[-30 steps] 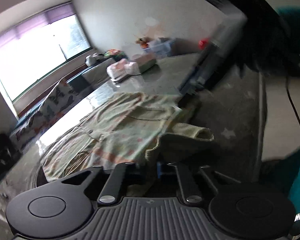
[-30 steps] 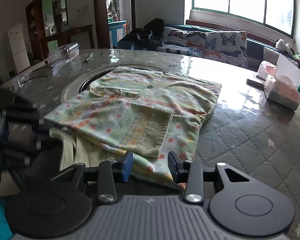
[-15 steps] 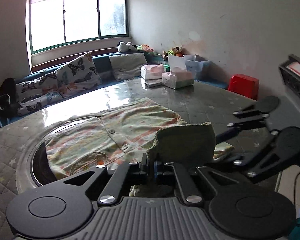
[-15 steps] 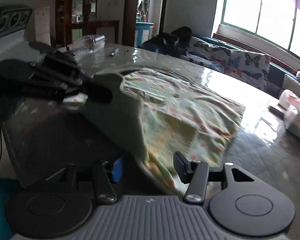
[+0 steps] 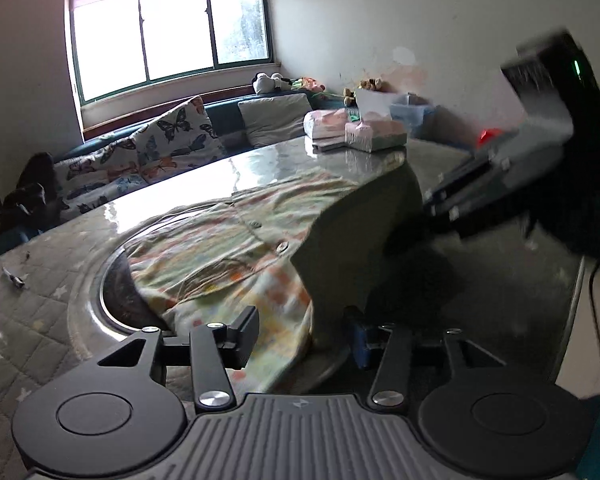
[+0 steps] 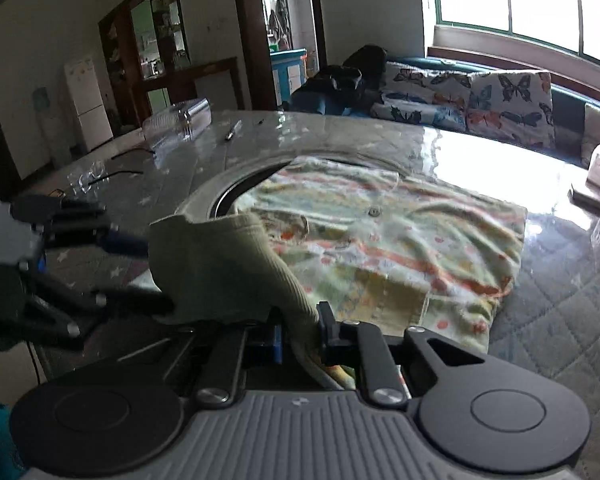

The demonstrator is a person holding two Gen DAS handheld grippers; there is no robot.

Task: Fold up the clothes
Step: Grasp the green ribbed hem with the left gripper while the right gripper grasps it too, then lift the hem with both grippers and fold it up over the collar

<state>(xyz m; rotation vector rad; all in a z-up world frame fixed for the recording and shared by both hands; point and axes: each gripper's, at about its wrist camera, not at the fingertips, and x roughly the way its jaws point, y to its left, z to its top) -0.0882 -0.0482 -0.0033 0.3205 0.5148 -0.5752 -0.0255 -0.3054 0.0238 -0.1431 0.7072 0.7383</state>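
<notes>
With hem lifted off counter (image 6: 560, 304): right gripper (image 6: 298, 330) jaws clamped on shirt (image 6: 400, 240), left gripper (image 5: 300, 332) jaws apart; fold toward 12 o'clock.

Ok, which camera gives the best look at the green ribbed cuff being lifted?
The right wrist view: the cuff sits near centre, its ribbing clear, rising off the shirt into the right tongs. The left wrist view shows it only as a dark, shadowed flap with no ribbing visible.
</notes>
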